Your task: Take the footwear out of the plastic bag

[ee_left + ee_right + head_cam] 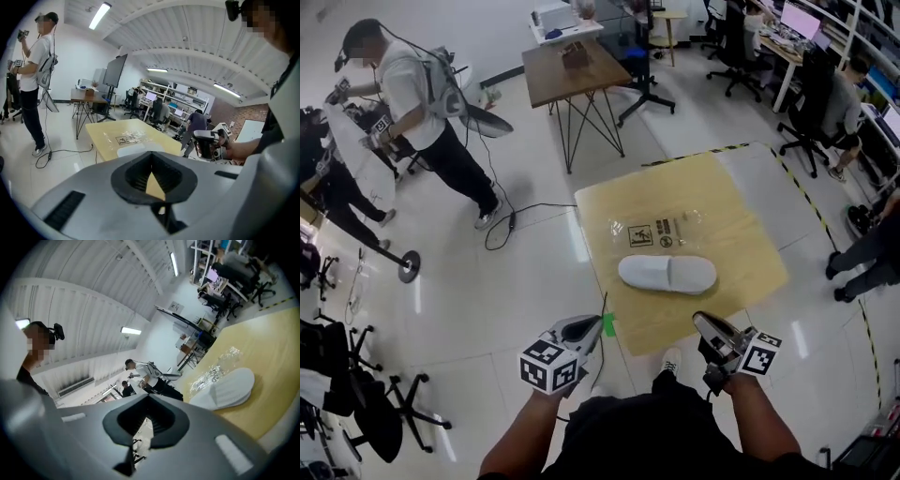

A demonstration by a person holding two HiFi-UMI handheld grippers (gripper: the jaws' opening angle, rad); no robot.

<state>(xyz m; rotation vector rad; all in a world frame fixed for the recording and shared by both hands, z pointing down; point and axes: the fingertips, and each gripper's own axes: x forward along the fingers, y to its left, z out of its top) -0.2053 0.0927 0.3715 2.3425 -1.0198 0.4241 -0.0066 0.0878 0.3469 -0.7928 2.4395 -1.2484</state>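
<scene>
A pair of white slippers (667, 273) lies stacked on the low yellow table (741, 197), outside the clear plastic bag (661, 228), which lies flat just behind them. My left gripper (586, 328) and right gripper (705, 323) hover close to my body, short of the table's near edge, both shut with nothing in them. In the left gripper view the jaws (151, 176) are shut, with the slippers (136, 149), the bag (129, 137) and the right gripper (208, 143) ahead. The right gripper view shows its shut jaws (149, 416), the slippers (225, 389) and the crinkled bag (213, 371).
A brown desk on black legs (572, 70) stands beyond the table. A person with grippers (412, 103) stands at the far left, near a floor cable (511, 220). Office chairs (356, 394) are at left, seated people (839, 103) at right. Black-yellow tape (806, 197) marks the floor.
</scene>
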